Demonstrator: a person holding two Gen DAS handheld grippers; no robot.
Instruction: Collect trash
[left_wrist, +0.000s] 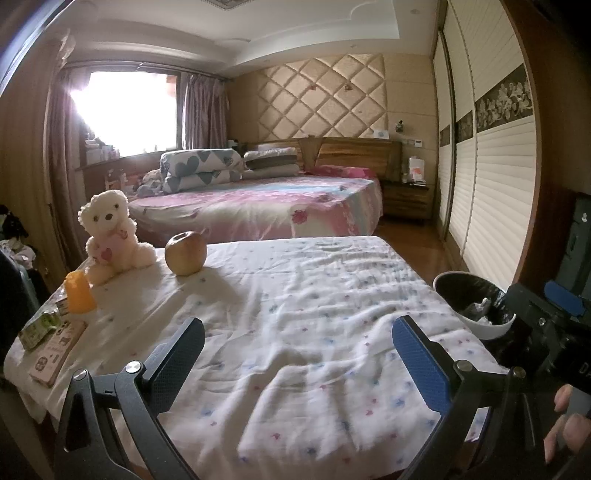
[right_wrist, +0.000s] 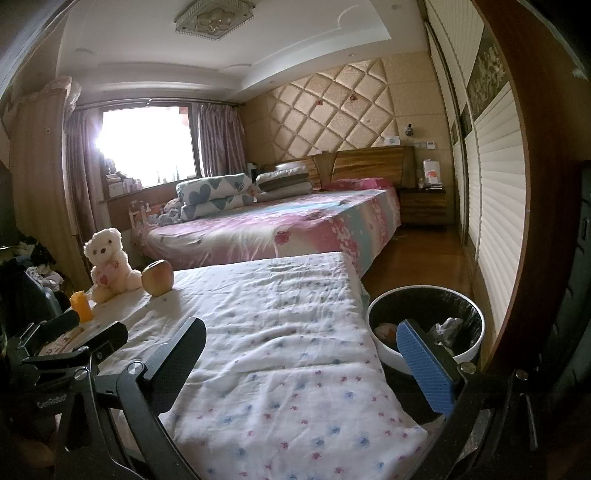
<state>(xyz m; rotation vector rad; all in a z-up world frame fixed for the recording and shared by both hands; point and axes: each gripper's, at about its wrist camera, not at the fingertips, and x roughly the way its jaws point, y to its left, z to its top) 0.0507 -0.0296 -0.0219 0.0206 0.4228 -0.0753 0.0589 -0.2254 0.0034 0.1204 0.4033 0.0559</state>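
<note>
A white bin with a black liner (right_wrist: 428, 325) stands on the floor right of the cloth-covered table (right_wrist: 280, 332), with crumpled trash (right_wrist: 448, 326) inside; it also shows in the left wrist view (left_wrist: 476, 306). My left gripper (left_wrist: 295, 354) is open and empty over the cloth. My right gripper (right_wrist: 299, 354) is open and empty, its blue finger (right_wrist: 424, 369) in front of the bin. At the table's left edge lie an orange cup (left_wrist: 78, 291), a green packet (left_wrist: 38, 328) and a flat pink box (left_wrist: 57, 350).
A white teddy bear (left_wrist: 112, 232) and an apple (left_wrist: 185, 253) sit at the table's far left corner. A bed (left_wrist: 258, 203) stands behind the table. A sliding wardrobe (left_wrist: 491, 166) lines the right wall. Wood floor runs between them.
</note>
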